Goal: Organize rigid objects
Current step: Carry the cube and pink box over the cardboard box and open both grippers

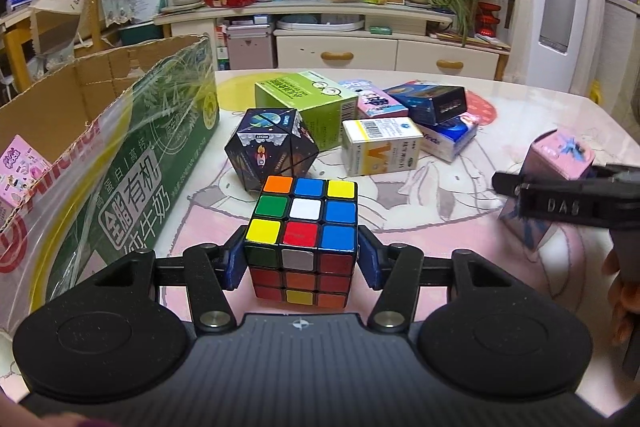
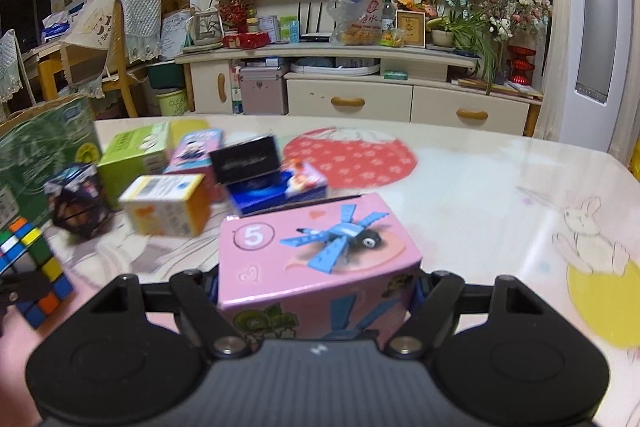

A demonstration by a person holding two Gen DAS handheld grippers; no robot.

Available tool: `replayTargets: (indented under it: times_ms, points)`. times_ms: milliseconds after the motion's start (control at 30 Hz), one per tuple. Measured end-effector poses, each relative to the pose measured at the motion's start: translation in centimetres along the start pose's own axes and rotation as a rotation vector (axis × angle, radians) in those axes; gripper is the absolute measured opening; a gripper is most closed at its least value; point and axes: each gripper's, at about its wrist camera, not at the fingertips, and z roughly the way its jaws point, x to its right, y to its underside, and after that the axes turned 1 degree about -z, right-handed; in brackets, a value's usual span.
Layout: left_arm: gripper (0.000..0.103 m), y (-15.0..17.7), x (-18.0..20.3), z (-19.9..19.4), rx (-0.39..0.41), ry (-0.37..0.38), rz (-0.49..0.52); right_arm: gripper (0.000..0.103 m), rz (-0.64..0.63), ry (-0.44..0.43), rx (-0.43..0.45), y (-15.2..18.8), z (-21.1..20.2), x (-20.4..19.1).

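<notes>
My left gripper (image 1: pixel 301 259) is shut on a Rubik's cube (image 1: pixel 304 227), its blue pads (image 1: pixel 234 259) pressing both sides; the cube also shows at the left edge of the right wrist view (image 2: pixel 34 267). My right gripper (image 2: pixel 318 291) is shut on a pink toy box with a blue dragonfly picture (image 2: pixel 320 259); it appears at the right in the left wrist view (image 1: pixel 548 187). An open green milk carton box (image 1: pixel 120 163) stands at the left with a pink box (image 1: pixel 20 171) inside.
On the table (image 2: pixel 480 195) lie a dark polyhedron puzzle (image 1: pixel 270 151), a green box (image 1: pixel 308 103), a white-orange box (image 1: pixel 380 151), a pink box (image 1: pixel 376 103), a dark blue box (image 1: pixel 432 103) on a blue-white box (image 1: pixel 452 139). A TV cabinet (image 1: pixel 360 47) stands behind.
</notes>
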Motion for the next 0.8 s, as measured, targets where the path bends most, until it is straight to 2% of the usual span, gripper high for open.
replayTargets:
  times_ms: [400, 800]
  points:
    - [0.067, -0.7, -1.4, -2.5, 0.024, 0.062, -0.025, 0.077, -0.016, -0.017, -0.022, 1.7, -3.7, -4.1]
    - [0.067, -1.9, -3.4, -5.3, 0.057, 0.123, -0.044, 0.077, -0.041, -0.021, -0.021, 1.7, -7.2, -6.8]
